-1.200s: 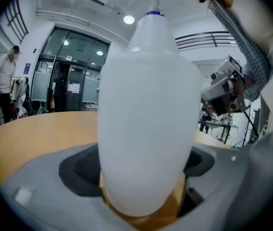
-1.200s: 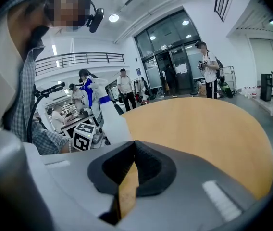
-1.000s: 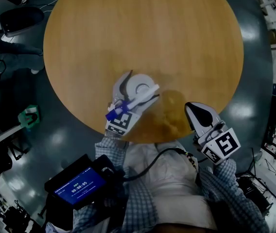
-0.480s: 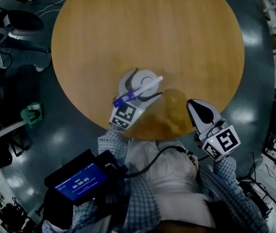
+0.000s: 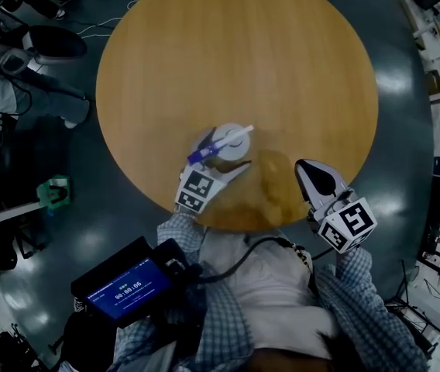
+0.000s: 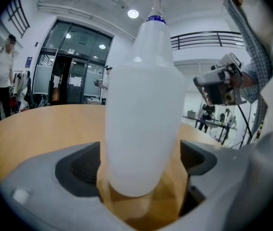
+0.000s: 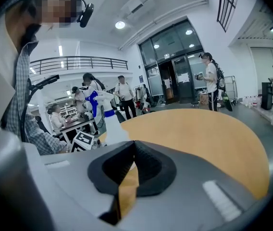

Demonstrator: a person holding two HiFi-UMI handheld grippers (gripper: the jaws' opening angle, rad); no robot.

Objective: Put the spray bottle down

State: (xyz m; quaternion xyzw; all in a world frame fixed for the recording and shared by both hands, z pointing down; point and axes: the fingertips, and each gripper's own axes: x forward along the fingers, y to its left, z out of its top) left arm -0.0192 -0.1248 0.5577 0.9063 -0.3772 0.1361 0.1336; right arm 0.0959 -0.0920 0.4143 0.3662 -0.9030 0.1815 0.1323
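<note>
— Left gripper (image 5: pixel 221 155) is sitting narrower than a second ago, jaws parted, not touching the spray bottle (image 6: pixel 143 105) standing between them.
— Looking light, slick plastic; gripping mid-body is seeming safest.

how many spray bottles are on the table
1: the translucent white plastic spray bottle with a blue nozzle stands on the round wooden table, between the left gripper's open jaws. None seems hidden.
</note>
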